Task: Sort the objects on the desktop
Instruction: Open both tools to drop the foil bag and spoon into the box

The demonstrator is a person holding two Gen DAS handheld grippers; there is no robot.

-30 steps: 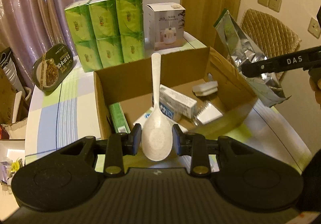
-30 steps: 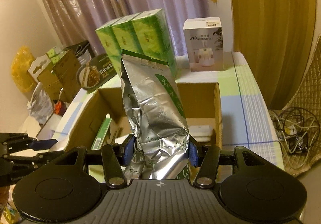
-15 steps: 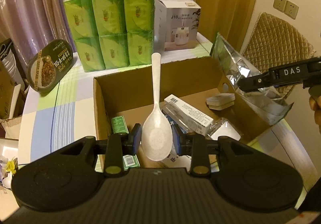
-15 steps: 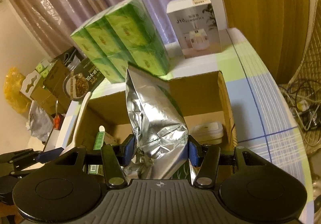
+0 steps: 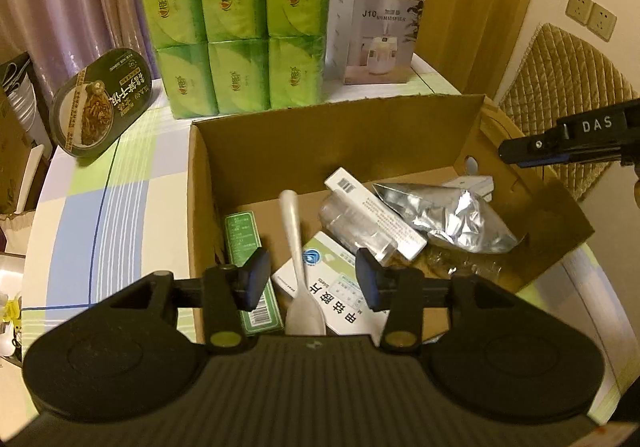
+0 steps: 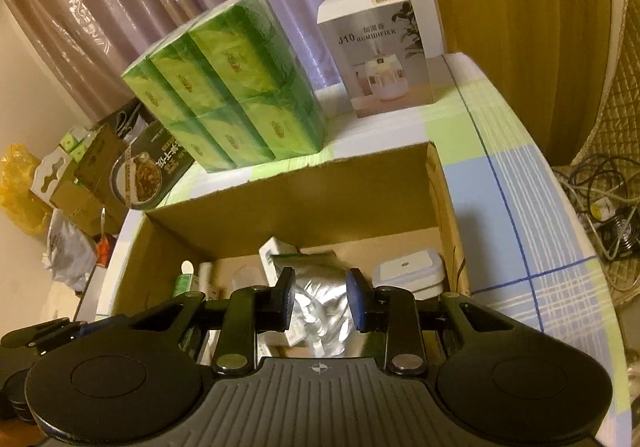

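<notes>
An open cardboard box [image 5: 340, 135] stands on the checked tablecloth with several items inside. A white plastic spoon [image 5: 294, 243] lies in it, bowl toward me, below my left gripper [image 5: 311, 273]; those jaws are opening and the pads touch nothing. A crumpled silver foil pouch [image 5: 448, 219] rests at the box's right side. In the right wrist view the pouch [image 6: 320, 299] lies loose under my right gripper [image 6: 320, 287], whose jaws are closing with clear gaps on both sides. Over the box's right edge hovers the right gripper's finger [image 5: 560, 143].
Also in the box are a green carton [image 5: 244, 247], a white medicine box [image 5: 340, 303], a long white box [image 5: 372, 215] and a white case [image 6: 408, 267]. Behind it stand green tissue packs [image 5: 236, 31], a humidifier box [image 5: 376, 35] and a noodle bowl [image 5: 100, 103]. A quilted chair [image 5: 560, 87] is right.
Both grippers sank toward the box and let go. The spoon fell from the left jaws into the box, and the foil pouch dropped from the right jaws onto the items inside.
</notes>
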